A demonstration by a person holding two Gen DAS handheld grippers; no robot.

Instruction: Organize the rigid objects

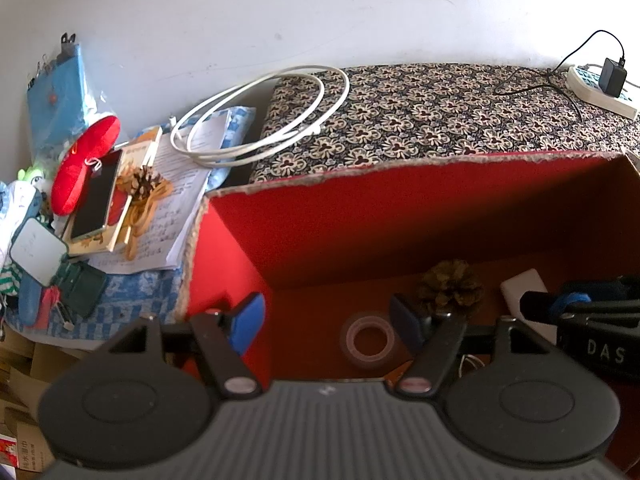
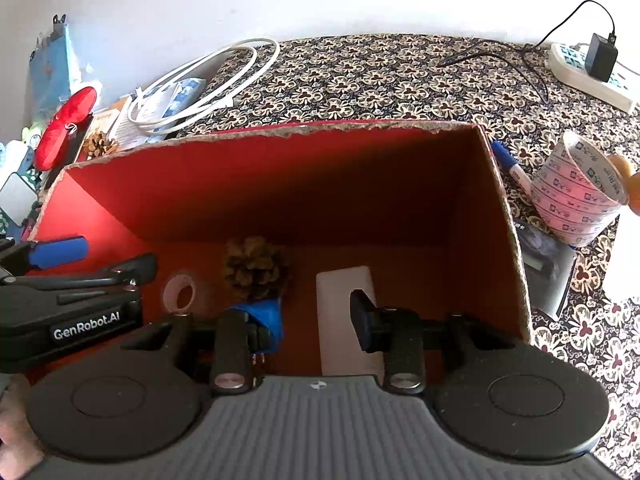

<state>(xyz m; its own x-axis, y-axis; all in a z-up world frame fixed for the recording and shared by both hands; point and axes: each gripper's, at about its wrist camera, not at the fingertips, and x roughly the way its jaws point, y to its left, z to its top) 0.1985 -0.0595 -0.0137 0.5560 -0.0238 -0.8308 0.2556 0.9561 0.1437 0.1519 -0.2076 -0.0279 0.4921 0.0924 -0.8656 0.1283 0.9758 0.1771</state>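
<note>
A red-lined cardboard box (image 2: 280,184) with a rough, torn brown rim is seen on a table covered in a dark floral-patterned cloth (image 2: 380,80). On the box floor three things are made out: a brown, scaly pine cone (image 2: 256,266) near the far wall, a flat white rectangular block (image 2: 340,292) to its right, and a ring-shaped roll of clear tape (image 1: 370,340) to its left, all apart from one another.

The left gripper (image 1: 328,320) is held over the left side of the box with its fingers spread wide; nothing is pressed between them, the tape roll lying on the floor below the gap. The right gripper (image 2: 316,320) is held over the near part of the box, its fingers parted and released, the white block lying beneath and partly hidden by the dark right finger (image 2: 364,320). Its blue-padded left finger (image 2: 266,320) covers the near edge of the pine cone.

Beyond the box's right wall a blue marker pen (image 2: 508,160) and a wide roll of pink printed tape (image 2: 576,192) are seen on the cloth; an orange object behind the roll is cut off. A coiled white cable (image 1: 260,116) rests at the cloth's far left corner. The far right stretch of cloth lies open up to a white power strip (image 2: 592,76).
</note>
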